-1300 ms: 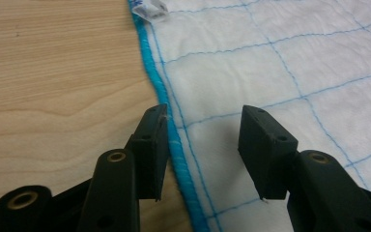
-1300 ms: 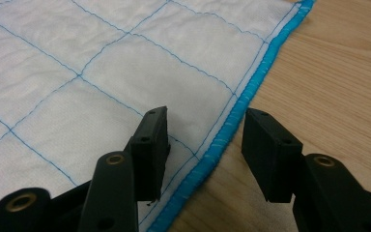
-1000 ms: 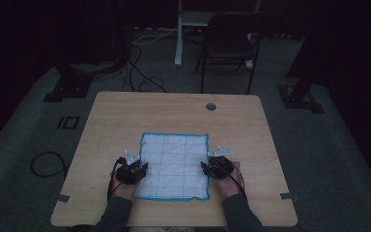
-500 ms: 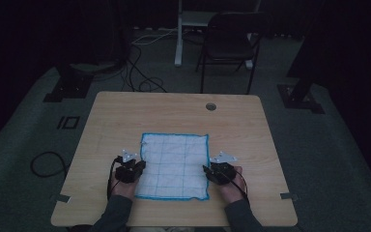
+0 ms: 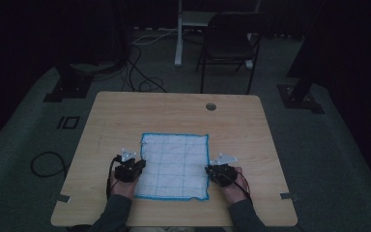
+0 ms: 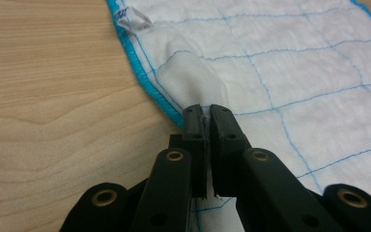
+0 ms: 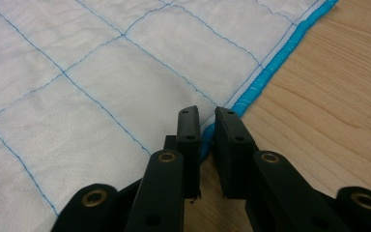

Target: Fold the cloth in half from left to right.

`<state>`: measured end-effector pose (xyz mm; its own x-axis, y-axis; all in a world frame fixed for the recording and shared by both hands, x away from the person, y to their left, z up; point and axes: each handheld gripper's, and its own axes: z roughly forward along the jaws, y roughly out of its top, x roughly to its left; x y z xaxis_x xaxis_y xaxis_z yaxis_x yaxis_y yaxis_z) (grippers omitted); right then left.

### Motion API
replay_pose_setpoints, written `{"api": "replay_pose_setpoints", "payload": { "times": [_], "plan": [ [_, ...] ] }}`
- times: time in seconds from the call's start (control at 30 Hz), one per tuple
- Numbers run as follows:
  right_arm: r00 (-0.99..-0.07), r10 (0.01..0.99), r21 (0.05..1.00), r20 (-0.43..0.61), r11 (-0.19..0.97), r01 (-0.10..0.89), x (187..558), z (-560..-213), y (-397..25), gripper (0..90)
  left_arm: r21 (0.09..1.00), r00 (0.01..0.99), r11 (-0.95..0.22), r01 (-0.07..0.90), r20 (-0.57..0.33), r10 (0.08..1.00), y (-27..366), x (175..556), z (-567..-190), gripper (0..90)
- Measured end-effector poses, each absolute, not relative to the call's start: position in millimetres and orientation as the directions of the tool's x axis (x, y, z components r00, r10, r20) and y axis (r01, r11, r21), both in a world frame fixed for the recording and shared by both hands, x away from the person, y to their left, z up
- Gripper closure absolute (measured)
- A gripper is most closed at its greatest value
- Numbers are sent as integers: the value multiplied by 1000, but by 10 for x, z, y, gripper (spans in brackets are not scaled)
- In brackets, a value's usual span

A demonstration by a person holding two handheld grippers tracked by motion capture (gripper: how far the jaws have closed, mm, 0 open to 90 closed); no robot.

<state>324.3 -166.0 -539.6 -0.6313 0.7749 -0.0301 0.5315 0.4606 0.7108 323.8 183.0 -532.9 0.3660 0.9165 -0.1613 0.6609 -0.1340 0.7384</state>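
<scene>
A white cloth [image 5: 174, 164] with a blue grid and blue hem lies flat on the wooden table [image 5: 125, 116], near its front edge. My left gripper [image 5: 136, 166] sits at the cloth's left edge. In the left gripper view it [image 6: 206, 110] is shut on the hem, and a small ridge of cloth [image 6: 188, 67] rises ahead of the jaws. My right gripper [image 5: 211, 171] is at the cloth's right edge. In the right gripper view its jaws [image 7: 207, 113] stand close together with the blue hem [image 7: 265, 72] pinched between them, while the cloth [image 7: 101, 82] lies flat.
A small white label [image 6: 133, 19] sticks out of the hem farther along the left edge. The table has a round cable hole [image 5: 211, 106] at the back. A dark chair [image 5: 229, 46] stands behind the table, and cables [image 5: 46, 164] lie on the floor at left.
The right gripper has shifted slightly toward the near edge and settled on the cloth's right hem. The left gripper has barely moved. The cloth lies as before.
</scene>
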Motion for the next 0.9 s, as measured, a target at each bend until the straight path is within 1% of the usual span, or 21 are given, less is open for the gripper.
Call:
{"api": "replay_pose_setpoints", "payload": {
  "times": [0.33,0.9],
  "plan": [
    [-622,783,726,-19,438,530,3230,-5419,-1680,809,766,400,-125,630,-183,898,1779,3235,-5175,868],
    [-618,786,733,-1,420,534,3227,-5431,-1693,817,804,493,-168,570,-171,853,1564,3247,-4907,868]
  ]
}}
